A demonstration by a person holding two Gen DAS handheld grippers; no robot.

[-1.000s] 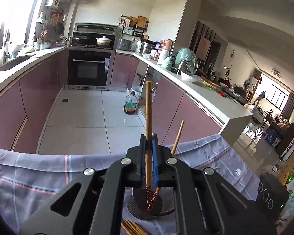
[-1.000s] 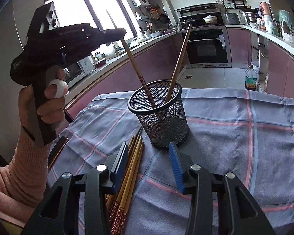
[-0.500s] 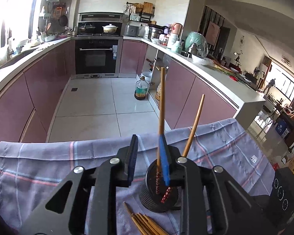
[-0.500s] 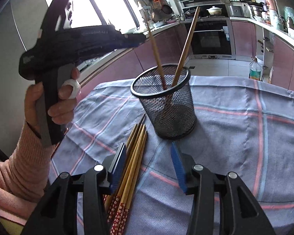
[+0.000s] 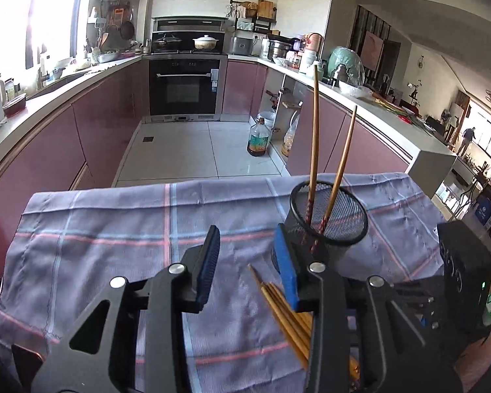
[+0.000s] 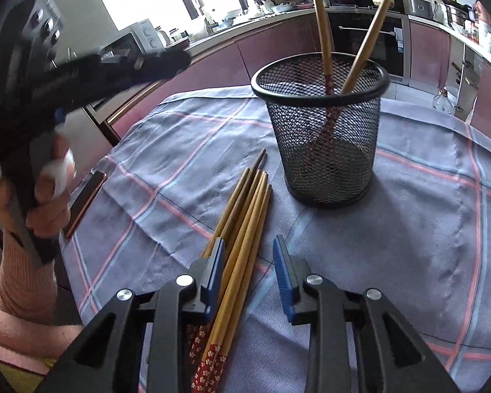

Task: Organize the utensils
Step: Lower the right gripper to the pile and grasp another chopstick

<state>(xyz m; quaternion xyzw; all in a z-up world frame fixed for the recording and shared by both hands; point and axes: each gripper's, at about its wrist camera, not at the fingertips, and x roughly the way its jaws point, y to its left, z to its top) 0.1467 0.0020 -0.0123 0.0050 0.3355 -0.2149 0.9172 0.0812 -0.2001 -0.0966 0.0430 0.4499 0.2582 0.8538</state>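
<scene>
L tongs [image 5: 245, 262] have just let go of a chopstick and opened, now empty, low centre of frame. So 2 chopsticks [image 6: 324, 42] stand in the mesh cup [image 6: 320, 137], upper centre-right. R tongs [image 6: 248, 278] have been narrowing over the loose bundle [image 6: 245, 216] on the bench cloth [image 6: 425, 229], lower centre; pads not clamped yet. Approx 5 loose, overlapping, count unsure.

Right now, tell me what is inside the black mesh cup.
Two chopsticks stand in the mesh cup, patterned red ends down, crossing near the bottom. Through the mesh the cup floor looks dark; anything small lying there cannot be made out.
</scene>
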